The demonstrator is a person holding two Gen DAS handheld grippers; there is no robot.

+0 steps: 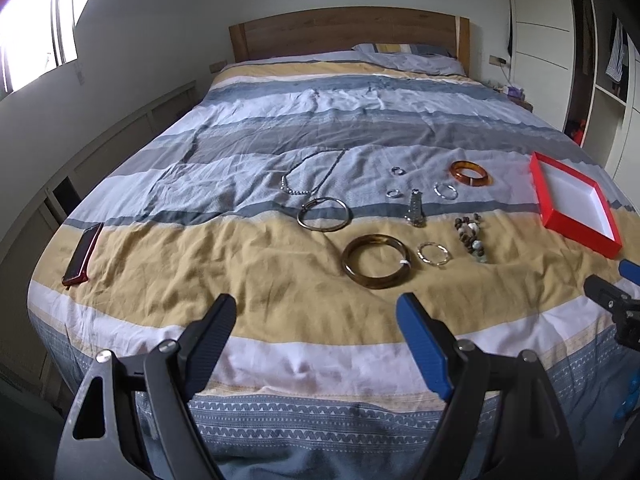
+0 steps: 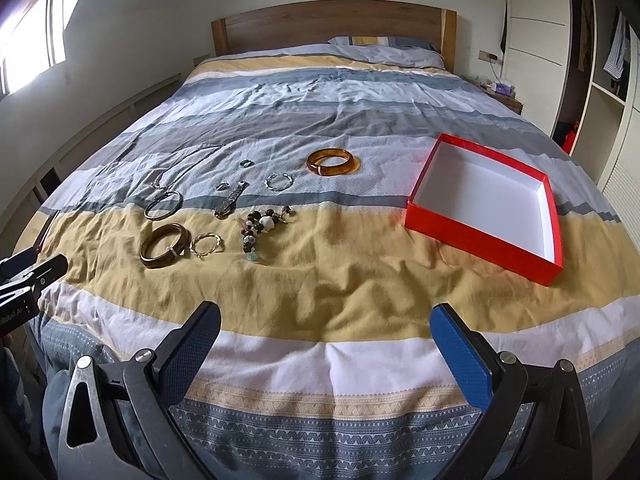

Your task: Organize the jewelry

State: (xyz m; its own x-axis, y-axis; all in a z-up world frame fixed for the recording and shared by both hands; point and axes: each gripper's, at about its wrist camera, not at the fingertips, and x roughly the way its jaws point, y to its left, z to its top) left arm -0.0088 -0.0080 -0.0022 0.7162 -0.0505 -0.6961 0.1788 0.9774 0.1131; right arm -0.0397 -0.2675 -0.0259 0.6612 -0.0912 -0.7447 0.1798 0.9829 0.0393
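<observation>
My left hand-held gripper (image 1: pixel 316 312) and right hand-held gripper (image 2: pixel 326 320) hover over the bed's (image 2: pixel 320 280) near edge, jaws spread wide, holding nothing. Bangles, rings and a beaded bracelet (image 2: pixel 260 228) lie scattered at centre-left; the red box (image 2: pixel 480 240) sits right, well apart.

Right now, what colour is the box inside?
White inside, red outside; the box shows best in the right wrist view.
</observation>
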